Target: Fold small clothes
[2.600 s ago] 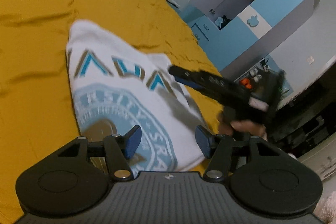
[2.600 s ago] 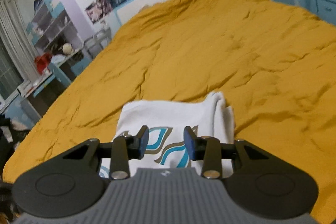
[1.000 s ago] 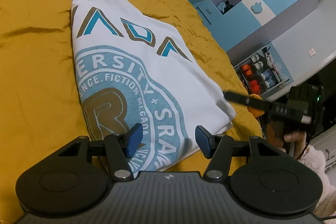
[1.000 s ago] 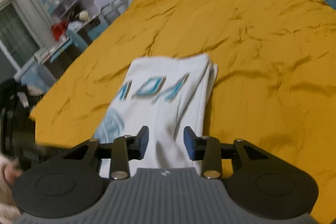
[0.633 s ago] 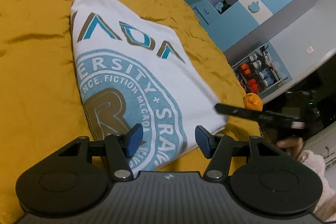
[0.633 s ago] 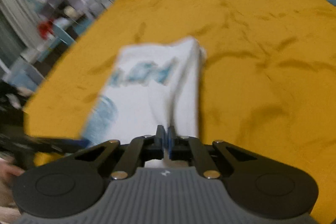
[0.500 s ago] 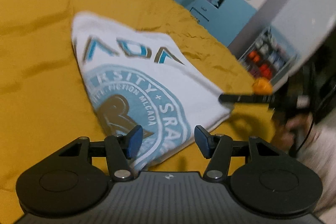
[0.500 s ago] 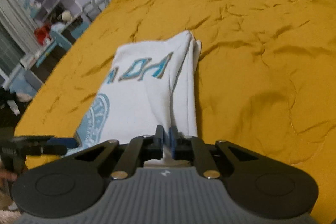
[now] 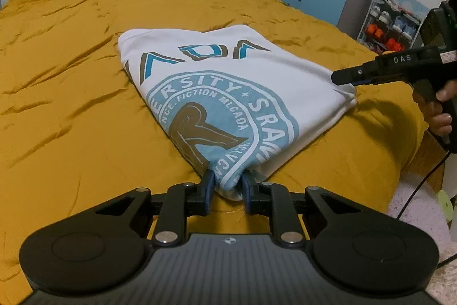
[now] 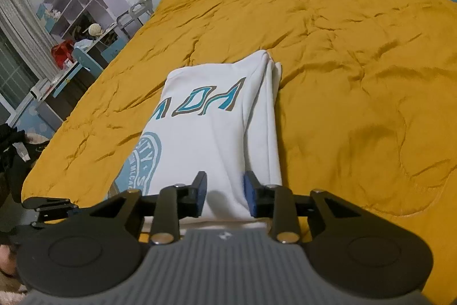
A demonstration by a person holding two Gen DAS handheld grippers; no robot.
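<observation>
Both grippers reach low over a mustard-yellow bedspread (image 9: 71, 110) toward a folded white T-shirt (image 9: 228, 82) lying near its edge; the left gripper (image 9: 227, 192) pinches the shirt's bunched near corner between its blue pads; the right gripper (image 10: 224, 195), a bare hand (image 9: 438, 112) on its handle, has jaws partly apart straddling the opposite corner's fabric, not visibly clamped.

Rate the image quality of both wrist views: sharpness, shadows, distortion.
Left wrist view: sharp, the shirt print readable, a soft shadow beside the shirt's right corner on the yellow bedspread, fisheye bending at the edges. Right wrist view: shirt and bedspread fairly sharp, the near gripper body slightly soft, the room bowed at the edges.
</observation>
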